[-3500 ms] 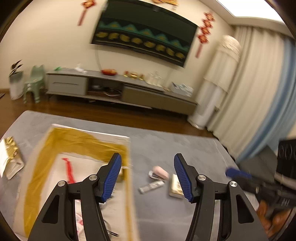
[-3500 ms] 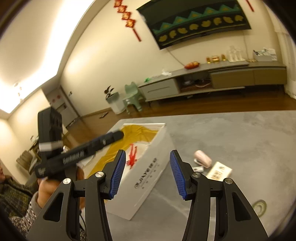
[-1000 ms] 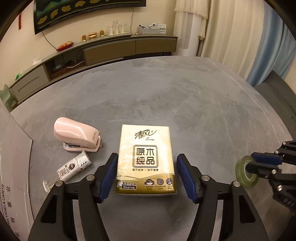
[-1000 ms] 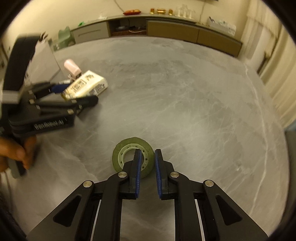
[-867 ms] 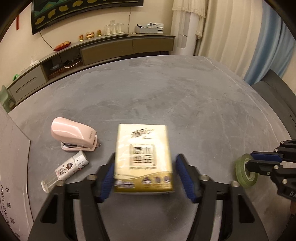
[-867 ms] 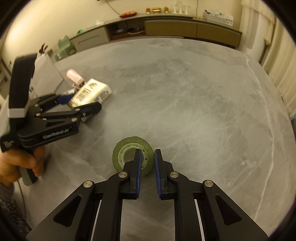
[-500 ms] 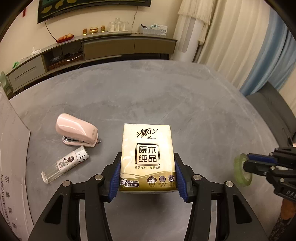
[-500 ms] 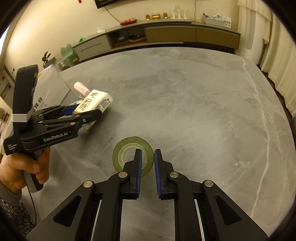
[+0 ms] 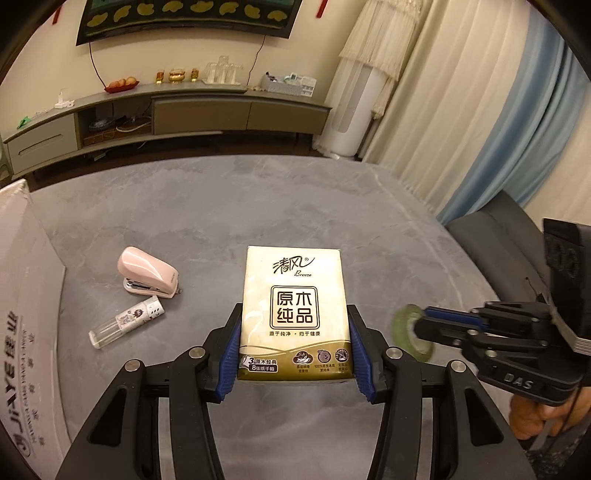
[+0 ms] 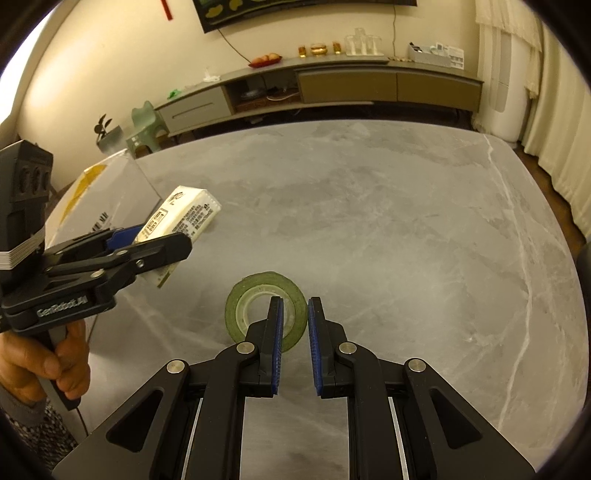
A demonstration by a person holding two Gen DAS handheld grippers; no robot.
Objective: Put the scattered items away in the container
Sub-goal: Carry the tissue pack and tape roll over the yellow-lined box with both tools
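Carry step: left gripper [image 9: 294, 350] clamps the tissue pack [image 9: 294, 310] above the table [image 9: 184, 206], right gripper [image 10: 294, 343] apparently pinches the tape roll [image 10: 258, 295]; next, both go into the box [image 9: 22, 295] at left.

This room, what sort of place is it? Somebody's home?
Most likely a home living room. A long low TV cabinet runs along the wall beneath a wall-mounted screen, full-length curtains hang at the right, and the grey table holds household bits such as a pink stapler.
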